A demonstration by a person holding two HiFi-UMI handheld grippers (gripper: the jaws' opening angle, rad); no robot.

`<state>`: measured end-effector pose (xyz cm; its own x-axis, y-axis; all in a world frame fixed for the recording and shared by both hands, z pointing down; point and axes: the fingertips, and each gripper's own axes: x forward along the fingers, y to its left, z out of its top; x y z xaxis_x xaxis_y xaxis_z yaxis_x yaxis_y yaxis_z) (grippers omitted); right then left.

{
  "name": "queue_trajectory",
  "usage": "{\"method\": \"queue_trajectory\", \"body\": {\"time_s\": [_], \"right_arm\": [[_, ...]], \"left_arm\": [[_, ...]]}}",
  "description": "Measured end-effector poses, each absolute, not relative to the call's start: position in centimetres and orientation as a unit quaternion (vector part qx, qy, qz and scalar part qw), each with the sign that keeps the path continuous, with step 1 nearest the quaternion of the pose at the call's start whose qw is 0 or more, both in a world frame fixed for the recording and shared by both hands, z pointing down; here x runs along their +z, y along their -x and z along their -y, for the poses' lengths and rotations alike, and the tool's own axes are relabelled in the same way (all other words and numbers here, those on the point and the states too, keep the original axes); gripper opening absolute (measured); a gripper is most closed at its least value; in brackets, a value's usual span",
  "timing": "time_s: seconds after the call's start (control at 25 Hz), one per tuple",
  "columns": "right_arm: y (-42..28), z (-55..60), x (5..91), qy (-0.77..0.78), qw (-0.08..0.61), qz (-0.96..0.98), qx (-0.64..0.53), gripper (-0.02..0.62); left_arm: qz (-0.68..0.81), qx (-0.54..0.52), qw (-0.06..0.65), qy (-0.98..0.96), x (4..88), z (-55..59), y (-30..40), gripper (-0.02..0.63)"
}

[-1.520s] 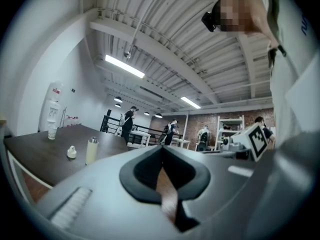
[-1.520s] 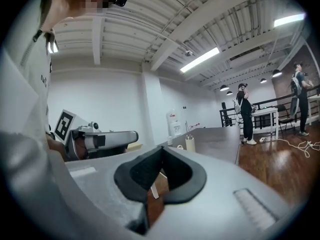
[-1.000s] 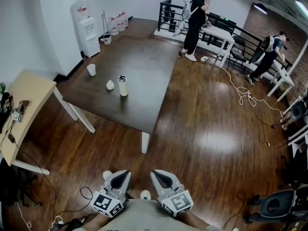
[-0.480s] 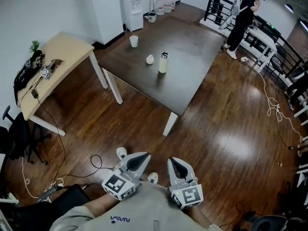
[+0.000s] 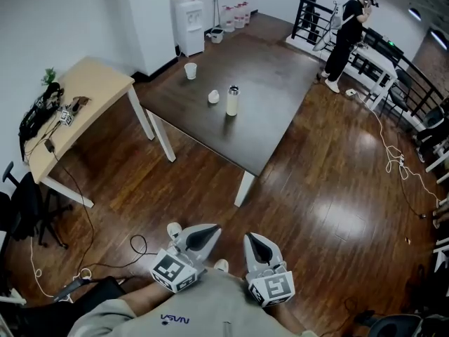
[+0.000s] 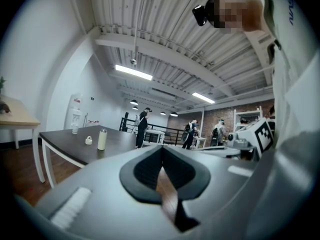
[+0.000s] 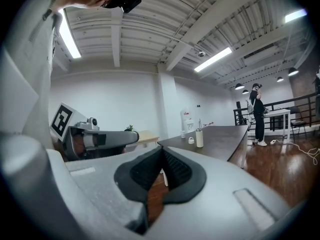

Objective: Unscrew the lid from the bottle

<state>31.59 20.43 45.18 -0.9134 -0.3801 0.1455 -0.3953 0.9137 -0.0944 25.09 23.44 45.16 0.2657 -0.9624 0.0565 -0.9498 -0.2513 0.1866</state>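
A pale bottle with a metal lid (image 5: 232,101) stands upright on the dark table (image 5: 280,111), far ahead of me. It also shows small and distant as the bottle (image 6: 102,139) in the left gripper view and the bottle (image 7: 199,138) in the right gripper view. My left gripper (image 5: 212,228) and right gripper (image 5: 248,236) hang close to my body over the wooden floor, side by side and well short of the table. Both are shut, with nothing between the jaws, as the left gripper (image 6: 161,149) and the right gripper (image 7: 161,151) show in their own views.
A small white object (image 5: 213,97) and a white cup (image 5: 190,71) sit on the dark table left of the bottle. A beige side table (image 5: 88,83) with cables stands at left. A water dispenser (image 5: 188,16) is at the back, a person (image 5: 346,34) by the railing, and cables (image 5: 133,244) on the floor.
The head view has swung: the dark table and bottle now sit more central, and the beige table has come into sight. Both grippers stay shut near my body.
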Motion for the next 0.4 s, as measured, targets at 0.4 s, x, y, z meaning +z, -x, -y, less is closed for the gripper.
{"method": "queue_trajectory", "body": {"time_s": [0.4], "right_arm": [[-31.82, -19.88, 45.12, -0.209, 0.062, 0.974, 0.062, -0.003]], "left_arm": [[0.596, -0.036, 0.095, -0.797, 45.23, -22.8, -25.36, 0.002]]}}
